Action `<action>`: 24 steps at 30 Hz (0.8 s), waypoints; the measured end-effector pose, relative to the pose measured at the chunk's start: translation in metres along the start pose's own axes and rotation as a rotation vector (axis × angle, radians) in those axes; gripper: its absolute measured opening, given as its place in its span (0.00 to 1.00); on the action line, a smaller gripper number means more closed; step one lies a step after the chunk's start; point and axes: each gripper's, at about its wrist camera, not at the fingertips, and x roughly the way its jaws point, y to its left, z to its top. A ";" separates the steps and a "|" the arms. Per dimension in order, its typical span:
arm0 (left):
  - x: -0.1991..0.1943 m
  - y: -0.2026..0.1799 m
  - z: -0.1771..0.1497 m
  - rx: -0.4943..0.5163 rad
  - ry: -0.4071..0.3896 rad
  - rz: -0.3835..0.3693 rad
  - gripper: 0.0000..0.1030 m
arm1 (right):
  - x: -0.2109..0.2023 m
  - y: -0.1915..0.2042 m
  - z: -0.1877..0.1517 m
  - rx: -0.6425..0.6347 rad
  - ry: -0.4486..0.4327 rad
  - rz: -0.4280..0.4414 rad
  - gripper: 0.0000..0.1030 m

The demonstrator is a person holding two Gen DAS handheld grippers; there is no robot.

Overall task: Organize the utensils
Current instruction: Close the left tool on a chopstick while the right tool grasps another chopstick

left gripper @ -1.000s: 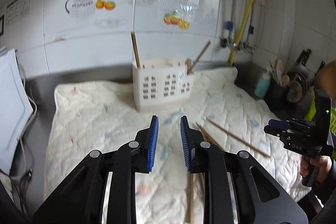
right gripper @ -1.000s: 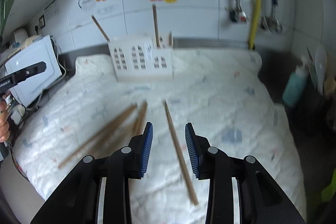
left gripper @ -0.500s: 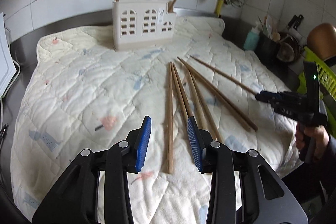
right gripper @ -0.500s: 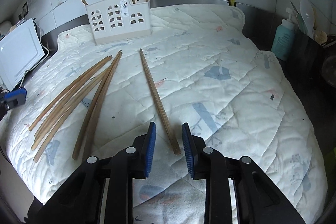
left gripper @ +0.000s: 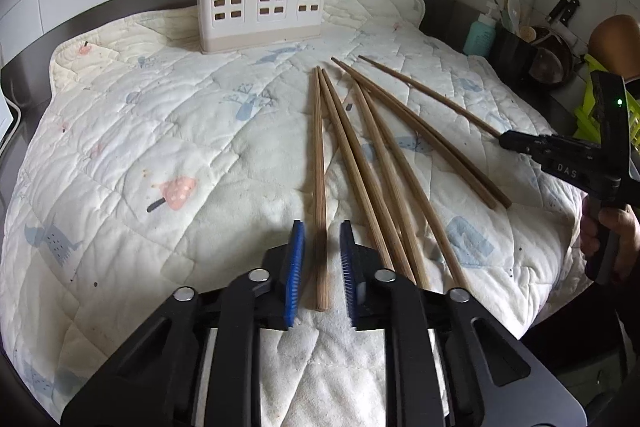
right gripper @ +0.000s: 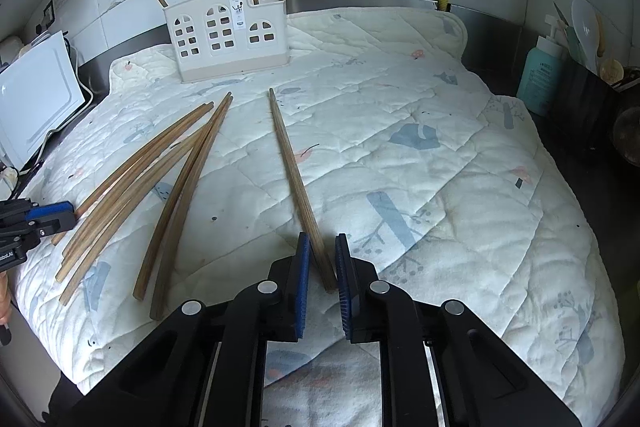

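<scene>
1. Left wrist view: the left gripper (left gripper: 320, 263) is low over the quilted mat (left gripper: 168, 147), jaws closing around the near end of the leftmost chopstick (left gripper: 319, 179); a gap shows each side, pads not pressing. Other loose chopsticks (left gripper: 384, 163) fan out just beside it. The white utensil holder (left gripper: 260, 7) stands at the back, two chopsticks upright inside.
2. Right wrist view: the right gripper (right gripper: 322, 267) is closing on the near end of the lone chopstick (right gripper: 294, 171); contact cannot be confirmed. The remaining bundle (right gripper: 136, 183) lies apart, leftward.
</scene>
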 end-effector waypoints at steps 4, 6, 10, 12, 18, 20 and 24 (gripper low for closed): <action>0.003 -0.001 -0.003 0.007 0.000 0.006 0.16 | 0.001 0.001 0.000 -0.004 0.002 0.001 0.13; 0.003 -0.001 -0.003 0.008 -0.001 0.009 0.16 | 0.001 0.001 0.000 -0.002 0.001 0.001 0.13; 0.004 -0.003 -0.003 0.011 -0.001 0.025 0.12 | 0.003 0.001 0.001 0.008 -0.003 0.004 0.13; 0.003 -0.003 -0.003 0.005 0.001 0.036 0.07 | 0.002 0.001 0.001 0.010 -0.005 0.005 0.11; 0.003 -0.006 -0.004 0.007 -0.006 0.044 0.05 | -0.005 0.010 0.002 0.008 -0.027 0.031 0.08; 0.004 -0.003 -0.004 -0.017 -0.004 0.034 0.06 | -0.005 0.012 0.002 0.008 -0.031 0.028 0.07; 0.003 0.000 -0.006 -0.050 -0.015 0.024 0.08 | -0.002 0.013 0.001 0.019 -0.024 0.034 0.07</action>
